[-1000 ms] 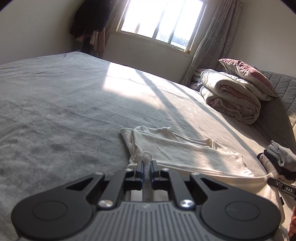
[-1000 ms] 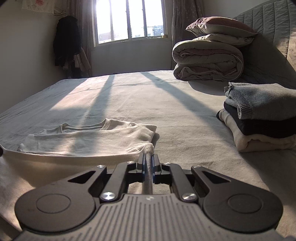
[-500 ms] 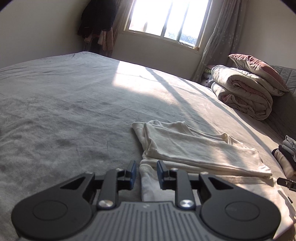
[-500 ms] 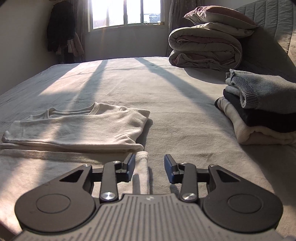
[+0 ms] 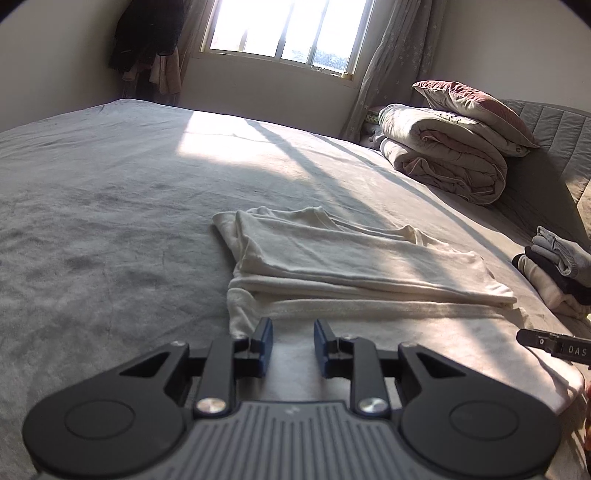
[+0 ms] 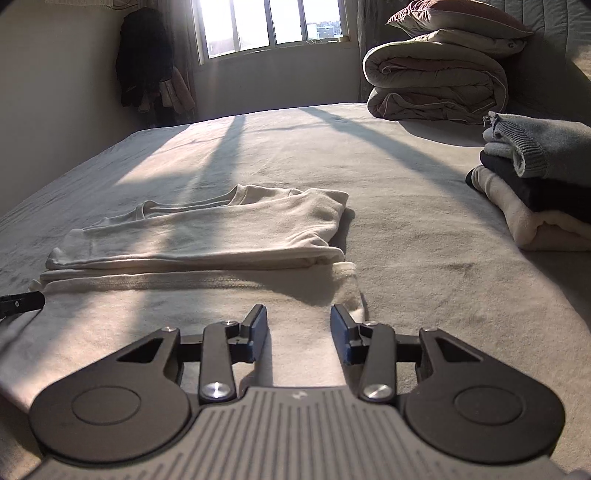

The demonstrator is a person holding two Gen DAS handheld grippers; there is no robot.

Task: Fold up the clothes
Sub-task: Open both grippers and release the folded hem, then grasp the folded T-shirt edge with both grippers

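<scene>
Cream shirt [image 5: 354, 266] part-folded on bed [image 5: 110, 206], both grippers low over near hem, jaws released.

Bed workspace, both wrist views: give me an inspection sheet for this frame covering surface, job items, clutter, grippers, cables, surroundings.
Surface: grey bed cover, lightly creased, with a sunlit patch and shadow bars.
Job's things: cream shirt lying flat, partly folded, its upper layer doubled over the hem end nearest the grippers. Stack of folded clothes to its right, grey sweater on top.
Clutter: rolled duvet with a pillow on top, at the headboard end.
Grippers: left gripper jaws open, over the shirt's near edge, holding nothing. Right gripper jaws open, also empty.
Cables: nothing seen.
Surroundings: window, curtains, dark garments hanging by the wall.
</scene>
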